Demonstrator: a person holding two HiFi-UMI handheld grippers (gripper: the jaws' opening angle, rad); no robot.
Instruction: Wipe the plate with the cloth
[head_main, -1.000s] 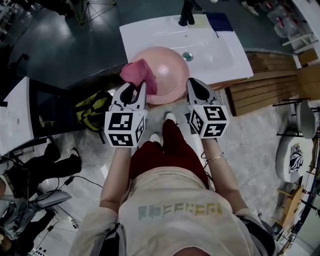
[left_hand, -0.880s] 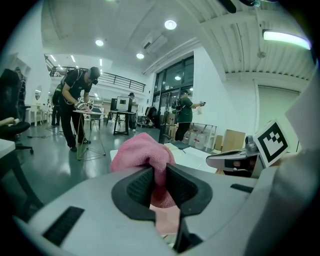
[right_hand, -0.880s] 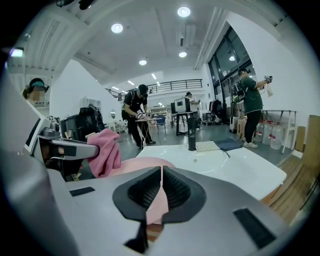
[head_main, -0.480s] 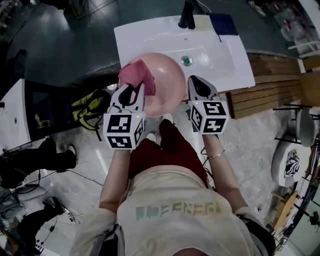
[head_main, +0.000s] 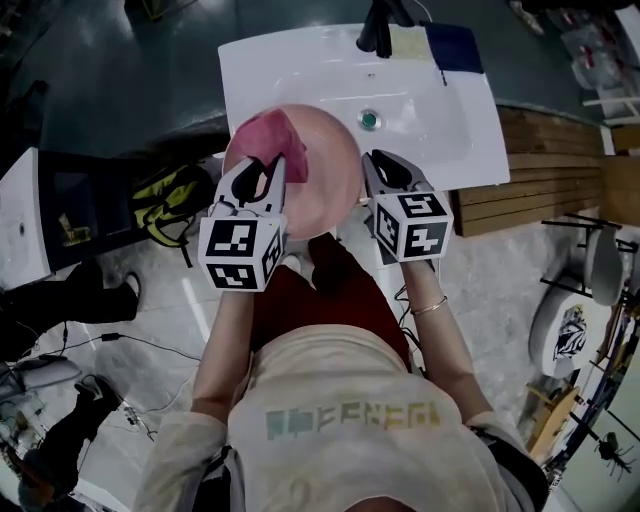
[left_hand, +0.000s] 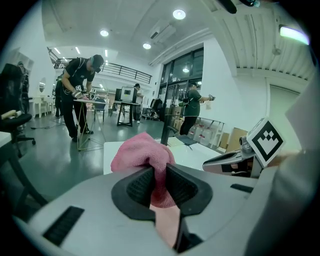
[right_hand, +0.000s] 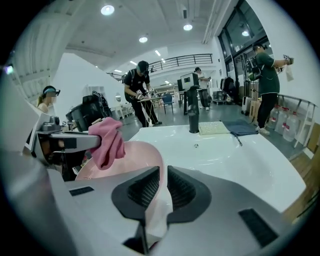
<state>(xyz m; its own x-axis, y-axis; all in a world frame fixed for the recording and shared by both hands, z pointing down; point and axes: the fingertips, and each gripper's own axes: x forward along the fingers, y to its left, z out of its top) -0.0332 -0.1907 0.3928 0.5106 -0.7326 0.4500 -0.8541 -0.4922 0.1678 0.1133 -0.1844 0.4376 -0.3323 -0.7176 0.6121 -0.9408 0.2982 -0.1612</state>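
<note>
Pinching the plate (head_main: 322, 185) rim, right tool (head_main: 384, 168) steadies it over the sink's (head_main: 440, 110) near edge; left tool (head_main: 263, 170) clamps the cloth (head_main: 268, 135) over its face, apparently for wiping.

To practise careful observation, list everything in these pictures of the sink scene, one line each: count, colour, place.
plate: one, pink, over the sink's near edge
cloth: one, pink, over the plate's left part
sink: one, white, in front of the person
faucet: one, black, at the sink's back
blue cloth: one, dark blue, right of the faucet
bag: one, yellow and black, on the floor at left
planks: several, brown wood, right of the sink
people: several, dark clothes, in the background hall
left gripper: one, grey, fingers shut on the cloth
right gripper: one, grey, fingers shut on the plate's rim
</note>
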